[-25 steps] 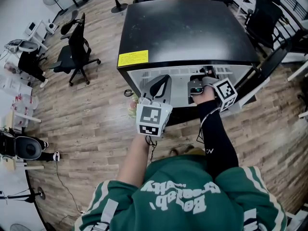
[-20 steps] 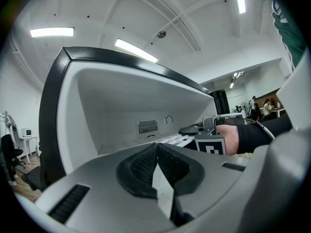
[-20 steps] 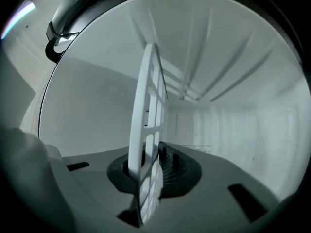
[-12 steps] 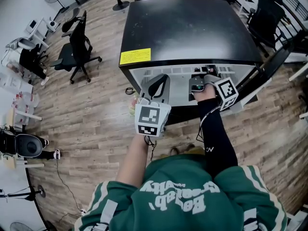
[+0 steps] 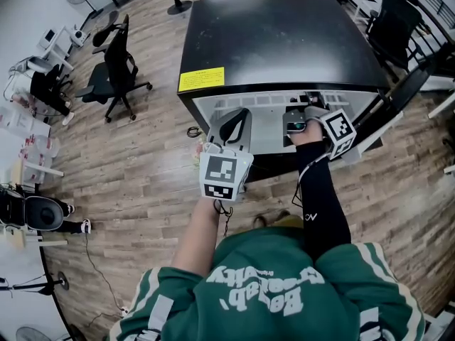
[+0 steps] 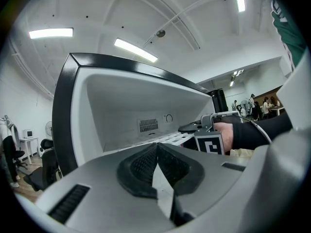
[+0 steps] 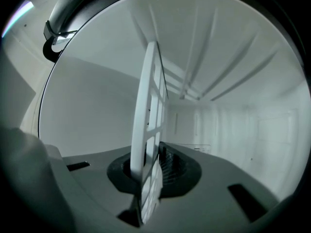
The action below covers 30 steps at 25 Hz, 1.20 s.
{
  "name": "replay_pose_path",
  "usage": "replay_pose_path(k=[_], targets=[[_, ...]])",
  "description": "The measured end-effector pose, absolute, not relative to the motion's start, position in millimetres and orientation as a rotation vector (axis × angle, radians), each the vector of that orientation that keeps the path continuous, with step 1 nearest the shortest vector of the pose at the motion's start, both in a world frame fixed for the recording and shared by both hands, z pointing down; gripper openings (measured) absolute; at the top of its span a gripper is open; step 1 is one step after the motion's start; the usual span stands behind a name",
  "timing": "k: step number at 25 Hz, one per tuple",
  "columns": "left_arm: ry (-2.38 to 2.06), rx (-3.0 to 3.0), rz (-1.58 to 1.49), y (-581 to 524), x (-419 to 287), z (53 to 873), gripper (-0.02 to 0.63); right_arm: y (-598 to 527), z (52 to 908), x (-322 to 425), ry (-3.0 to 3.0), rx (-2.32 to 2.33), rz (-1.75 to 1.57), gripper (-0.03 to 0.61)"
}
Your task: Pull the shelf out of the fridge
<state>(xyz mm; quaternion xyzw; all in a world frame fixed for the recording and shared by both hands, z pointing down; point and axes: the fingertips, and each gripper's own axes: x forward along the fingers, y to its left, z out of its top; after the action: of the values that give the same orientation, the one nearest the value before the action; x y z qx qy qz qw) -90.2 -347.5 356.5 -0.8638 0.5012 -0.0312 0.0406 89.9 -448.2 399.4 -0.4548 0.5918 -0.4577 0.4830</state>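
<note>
A black mini fridge (image 5: 277, 41) stands open toward me, its pale inside showing. The white grid shelf (image 7: 148, 115) lies inside; its slotted edge (image 5: 249, 100) shows under the fridge's top lip. My right gripper (image 5: 302, 109) reaches into the opening at the right, and its jaws (image 7: 150, 164) are shut on the shelf's edge. My left gripper (image 5: 237, 119) hovers at the opening's left half. Its jaws (image 6: 156, 154) are shut with nothing between them. From the left gripper view the shelf (image 6: 170, 139) and the right gripper's marker cube (image 6: 209, 142) show inside the fridge.
The fridge door (image 5: 398, 94) hangs open at the right. A yellow label (image 5: 199, 79) sits on the fridge's top front corner. Office chairs (image 5: 114, 69) stand on the wood floor at the left, another chair (image 5: 391, 27) at the back right.
My right gripper has drifted slightly to the right at the fridge opening, still shut on the shelf. The left gripper has hardly moved.
</note>
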Motion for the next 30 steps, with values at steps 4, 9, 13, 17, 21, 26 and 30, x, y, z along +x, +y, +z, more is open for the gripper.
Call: replay_pose_path(k=[4, 9, 13, 17, 21, 26, 30], targets=[[1.534, -2.645, -0.099, -346, -91, 356, 0.017, -449, 398, 90, 1.441, -1.113, -1.125, 0.044], [1.528, -2.650, -0.112, -346, -91, 359, 0.017, -448, 398, 89, 1.448, -1.109, -1.124, 0.043], [1.522, -2.650, -0.111, -346, -91, 358, 0.017, -448, 398, 89, 1.447, -1.111, -1.134, 0.043], [1.525, -2.649, -0.107, -346, -93, 357, 0.017, -447, 398, 89, 1.442, -1.109, -1.146, 0.043], [1.521, -2.652, -0.103, -343, -92, 357, 0.017, -445, 398, 89, 1.444, -1.108, -1.144, 0.043], [1.519, -2.658, -0.087, -338, -90, 356, 0.017, -441, 397, 90, 1.445, -1.110, -1.146, 0.043], [1.520, -2.655, -0.083, -334, -89, 354, 0.017, -437, 396, 91, 1.448, -1.106, -1.147, 0.043]])
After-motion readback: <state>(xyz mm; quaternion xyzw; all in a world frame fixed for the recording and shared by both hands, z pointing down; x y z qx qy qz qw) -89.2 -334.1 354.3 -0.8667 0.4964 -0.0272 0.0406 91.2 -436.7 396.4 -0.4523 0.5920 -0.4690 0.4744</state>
